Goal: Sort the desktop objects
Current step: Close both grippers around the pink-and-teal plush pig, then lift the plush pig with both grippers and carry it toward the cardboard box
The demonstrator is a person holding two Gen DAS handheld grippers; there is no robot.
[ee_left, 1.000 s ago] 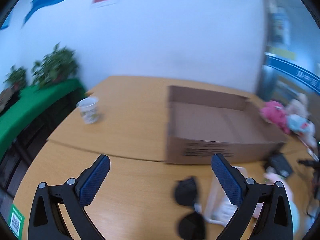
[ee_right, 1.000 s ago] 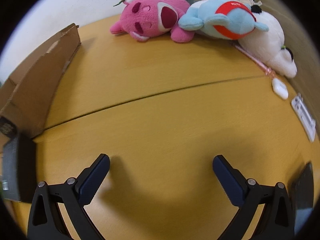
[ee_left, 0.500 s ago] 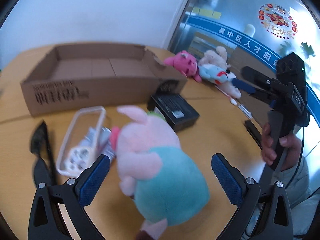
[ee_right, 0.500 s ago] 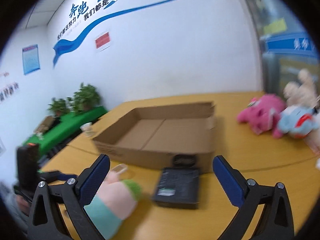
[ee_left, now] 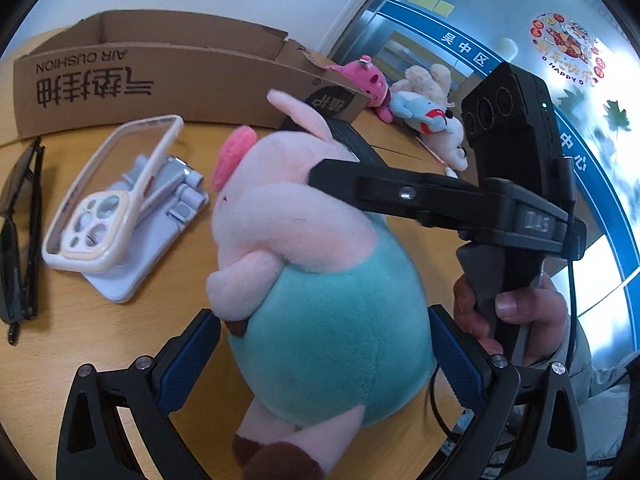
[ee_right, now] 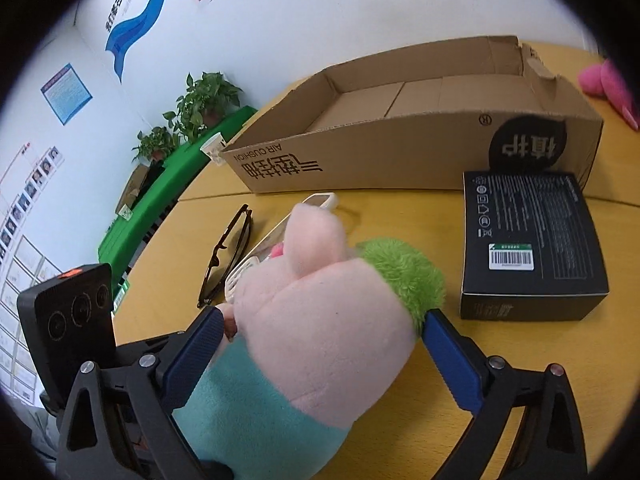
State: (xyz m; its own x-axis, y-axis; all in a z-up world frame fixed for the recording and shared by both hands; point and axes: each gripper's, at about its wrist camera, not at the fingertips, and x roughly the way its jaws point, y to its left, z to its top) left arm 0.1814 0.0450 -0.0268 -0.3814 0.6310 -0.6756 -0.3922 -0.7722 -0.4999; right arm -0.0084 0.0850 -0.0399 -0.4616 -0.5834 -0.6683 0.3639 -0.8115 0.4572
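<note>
A pig plush toy (ee_left: 320,280) with a pink head and teal body lies on the wooden table. My left gripper (ee_left: 324,360) is open, its blue pads either side of the teal belly. My right gripper (ee_right: 320,344) straddles the pig's head (ee_right: 320,304); its jaws are closing, the pads at the head's sides without squeezing it. In the left wrist view, one of the right gripper's fingers (ee_left: 360,180) reaches across the pig's head. Behind the toy stands an empty cardboard box (ee_right: 400,148).
A black carton (ee_right: 532,240) lies right of the pig. On its left are a phone case (ee_left: 108,200) on a grey stand (ee_left: 160,216), and folded sunglasses (ee_left: 20,232). More plush toys (ee_left: 420,112) sit behind the box. A person's hand (ee_left: 520,312) grips the right handle.
Both grippers swung round from other parts of the table to the pig. The left one came in around its body. The right one arrived from the right and now straddles its head.
</note>
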